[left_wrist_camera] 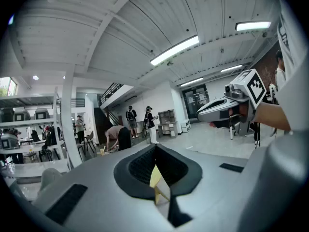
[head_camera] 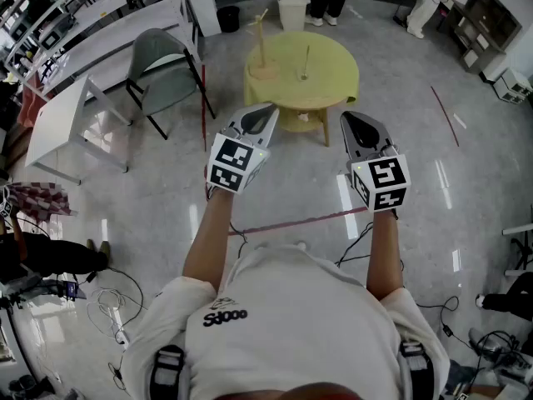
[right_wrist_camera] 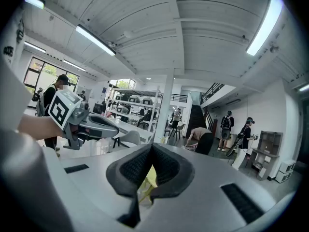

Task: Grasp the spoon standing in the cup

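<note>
In the head view a round yellow table (head_camera: 329, 77) stands ahead on the floor. A thin spoon (head_camera: 306, 59) stands upright in a small cup (head_camera: 304, 77) on it, next to a taller wooden stand (head_camera: 261, 57). Both grippers are held in the air well short of the table and point toward it. My left gripper (head_camera: 268, 109) (left_wrist_camera: 155, 149) has its jaws together with nothing between them. My right gripper (head_camera: 347, 117) (right_wrist_camera: 151, 147) is likewise shut and empty. Each gripper view shows a sliver of the yellow table below its jaws and the other gripper beside it.
A grey chair (head_camera: 166, 77) and a white table (head_camera: 62, 123) stand to the left. A white bin (head_camera: 293, 11) is behind the yellow table. A red tape line (head_camera: 291, 222) and cables (head_camera: 112, 302) lie on the glossy floor. People stand at the far side of the room.
</note>
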### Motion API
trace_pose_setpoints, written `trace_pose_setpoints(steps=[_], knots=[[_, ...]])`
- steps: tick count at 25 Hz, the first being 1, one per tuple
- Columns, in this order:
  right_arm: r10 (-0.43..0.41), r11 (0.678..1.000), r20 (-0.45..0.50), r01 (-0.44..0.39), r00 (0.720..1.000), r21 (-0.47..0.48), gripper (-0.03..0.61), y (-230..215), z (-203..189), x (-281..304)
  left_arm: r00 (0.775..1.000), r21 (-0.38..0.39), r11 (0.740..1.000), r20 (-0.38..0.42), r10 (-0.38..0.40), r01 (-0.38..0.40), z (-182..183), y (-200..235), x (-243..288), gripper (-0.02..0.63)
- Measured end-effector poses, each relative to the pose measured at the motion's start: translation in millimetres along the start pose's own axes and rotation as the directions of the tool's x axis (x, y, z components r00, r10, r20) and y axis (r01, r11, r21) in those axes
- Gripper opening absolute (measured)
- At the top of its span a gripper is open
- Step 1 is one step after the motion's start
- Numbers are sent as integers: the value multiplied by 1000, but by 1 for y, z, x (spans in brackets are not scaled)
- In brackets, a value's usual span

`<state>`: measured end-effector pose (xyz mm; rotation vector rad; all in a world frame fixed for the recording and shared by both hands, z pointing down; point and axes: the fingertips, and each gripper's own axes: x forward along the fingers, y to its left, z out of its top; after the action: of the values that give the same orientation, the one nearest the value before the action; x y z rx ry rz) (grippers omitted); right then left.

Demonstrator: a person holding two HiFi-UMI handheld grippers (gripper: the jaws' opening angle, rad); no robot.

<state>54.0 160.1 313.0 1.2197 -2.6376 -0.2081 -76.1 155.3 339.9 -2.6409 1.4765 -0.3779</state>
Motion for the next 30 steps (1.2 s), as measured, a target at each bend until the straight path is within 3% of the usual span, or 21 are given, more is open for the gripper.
trace_pose_setpoints(steps=[18, 25, 30], knots=[[46, 995, 3, -46, 999, 90, 21, -68, -35, 4, 999, -15, 999, -29, 29, -30, -2, -20, 58, 28], [46, 994, -19, -44, 999, 96, 21, -89, -52, 48, 999, -29, 999, -48, 12, -14, -21, 3, 101, 28], [45, 996, -33, -42, 998, 80, 21, -114, -59, 102, 999, -34, 999, -50, 9, -11, -32, 45, 150, 28]])
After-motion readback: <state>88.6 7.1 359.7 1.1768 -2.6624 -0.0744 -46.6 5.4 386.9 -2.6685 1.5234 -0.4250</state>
